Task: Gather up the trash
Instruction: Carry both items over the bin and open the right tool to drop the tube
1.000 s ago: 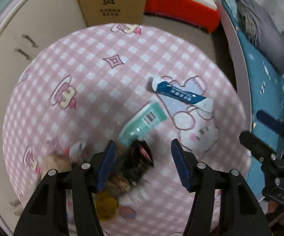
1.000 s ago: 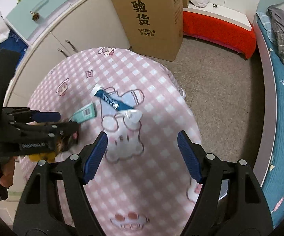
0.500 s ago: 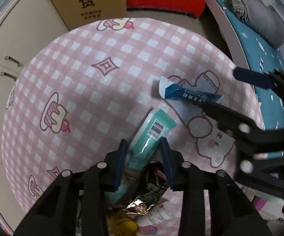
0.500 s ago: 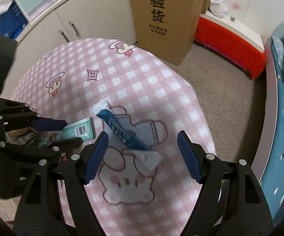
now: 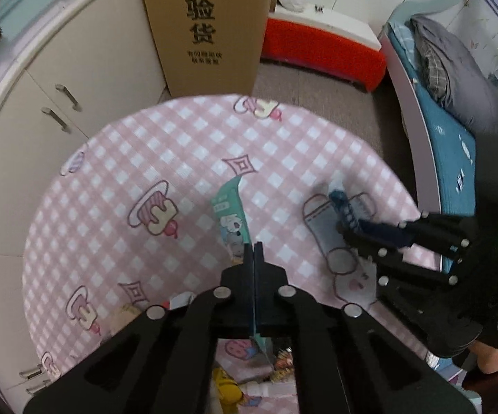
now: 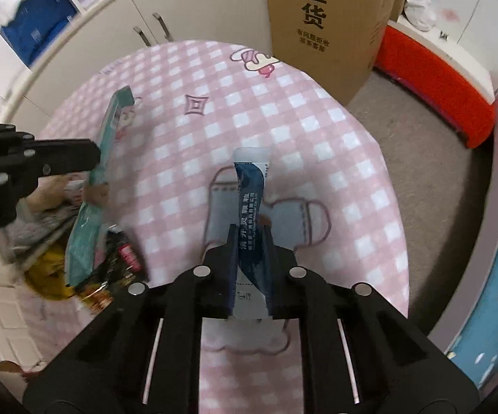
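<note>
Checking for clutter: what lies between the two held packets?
Right wrist view: bare pink checked tablecloth separates teal packet from blue sachet.

The bench wore pink-and-white check; one packet was teal, the sachet navy and white.

Our left gripper and right gripper are matte black plastic, built of angular linkage arms pinned with round silver screws. The right one's fingers carry blue pads; thin white lines run along its arms, and a small green light glows on its body.
</note>
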{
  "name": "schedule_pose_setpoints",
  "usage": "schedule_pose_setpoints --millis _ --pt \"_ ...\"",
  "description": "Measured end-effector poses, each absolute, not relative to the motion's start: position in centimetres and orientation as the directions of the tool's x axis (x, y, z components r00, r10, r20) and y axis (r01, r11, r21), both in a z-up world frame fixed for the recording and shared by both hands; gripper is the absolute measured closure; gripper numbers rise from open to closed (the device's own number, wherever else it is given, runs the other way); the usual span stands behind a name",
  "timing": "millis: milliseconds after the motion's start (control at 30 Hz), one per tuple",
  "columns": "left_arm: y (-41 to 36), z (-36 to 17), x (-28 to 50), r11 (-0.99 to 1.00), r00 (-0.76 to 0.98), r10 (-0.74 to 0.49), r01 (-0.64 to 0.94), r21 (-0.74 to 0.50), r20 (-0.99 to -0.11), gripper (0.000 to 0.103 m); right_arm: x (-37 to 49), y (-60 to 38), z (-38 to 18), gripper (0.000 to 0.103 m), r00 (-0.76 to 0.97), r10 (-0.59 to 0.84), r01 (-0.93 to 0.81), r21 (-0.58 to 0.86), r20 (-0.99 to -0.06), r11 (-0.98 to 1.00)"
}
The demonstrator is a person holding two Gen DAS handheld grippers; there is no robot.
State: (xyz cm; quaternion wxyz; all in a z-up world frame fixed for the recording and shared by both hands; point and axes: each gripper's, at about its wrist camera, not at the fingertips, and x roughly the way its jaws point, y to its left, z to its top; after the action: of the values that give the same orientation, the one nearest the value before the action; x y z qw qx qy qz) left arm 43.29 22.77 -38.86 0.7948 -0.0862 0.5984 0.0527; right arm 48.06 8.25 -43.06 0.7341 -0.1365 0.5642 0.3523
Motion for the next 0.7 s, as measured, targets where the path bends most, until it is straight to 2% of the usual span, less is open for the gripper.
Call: schedule_pose_setpoints --millis 200,300,467,700 --pt "19.6 -35.2 40.5 0.955 0.333 -0.080 -0.244 -0.168 -0.939 0.103 46.9 3.3 -39.8 0.090 0.086 0.499 -0.576 0.365 -0.863 0.731" --pt "16.0 -33.7 39.7 0.955 0.363 -0.073 -0.242 -0.170 -0.929 0.103 46.2 -0.3 -37.7 0.090 0.097 0.544 -0.538 0.416 -0.834 0.733" --pt "9.1 -31.4 39.9 0.959 0.398 -0.119 -0.192 -0.210 -0.909 0.103 44.5 -6.8 -34.8 0.090 0.152 0.567 -0.493 0.435 -0.810 0.754" --pt "-1.9 -30.4 40.1 0.970 0.385 -0.200 -0.049 -0.237 -0.901 0.103 42.2 -17.6 -33.7 0.090 0.226 0.530 -0.405 0.416 -0.817 0.814"
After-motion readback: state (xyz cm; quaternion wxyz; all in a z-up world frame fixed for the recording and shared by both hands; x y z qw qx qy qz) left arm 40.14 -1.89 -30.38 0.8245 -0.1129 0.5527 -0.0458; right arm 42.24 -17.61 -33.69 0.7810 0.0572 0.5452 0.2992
